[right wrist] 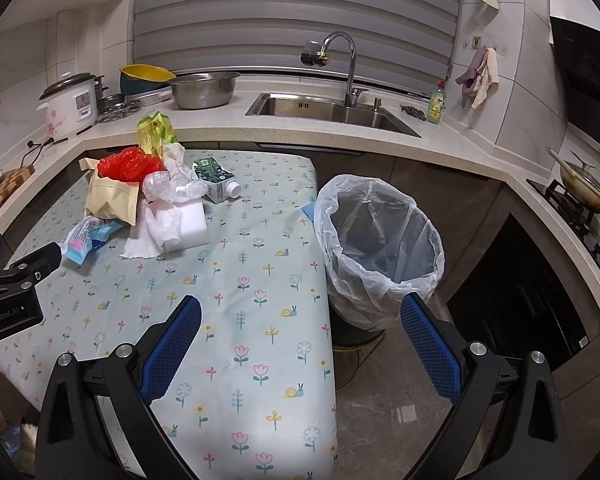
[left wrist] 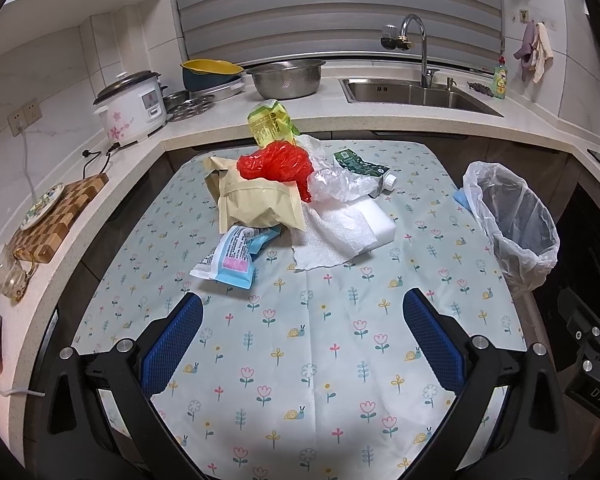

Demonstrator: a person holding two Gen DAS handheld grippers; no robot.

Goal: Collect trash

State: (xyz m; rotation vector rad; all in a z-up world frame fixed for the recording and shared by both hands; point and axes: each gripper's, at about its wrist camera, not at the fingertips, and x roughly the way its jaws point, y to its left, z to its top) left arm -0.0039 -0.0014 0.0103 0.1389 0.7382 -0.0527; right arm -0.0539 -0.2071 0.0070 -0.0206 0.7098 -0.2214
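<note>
On the floral table (left wrist: pixel 300 360), the milk carton (left wrist: pixel 362 166) lies flat, spout seemingly toward the bin (right wrist: pixel 380 240); left gripper (left wrist: pixel 302 316) and right gripper (right wrist: pixel 300 320) gape wide, empty.

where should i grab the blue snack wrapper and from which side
Grip the blue wrapper by its flat near end, coming in low from the front with the left gripper. That end lies free on the tablecloth; its far end is tucked under the tan pouch.

Bright, sharp; heavy fisheye vignette.

bare tablecloth (left wrist: pixel 308 360) before trash heap (left wrist: pixel 284 196), bin (right wrist: pixel 380 240) mouth unobstructed
</note>
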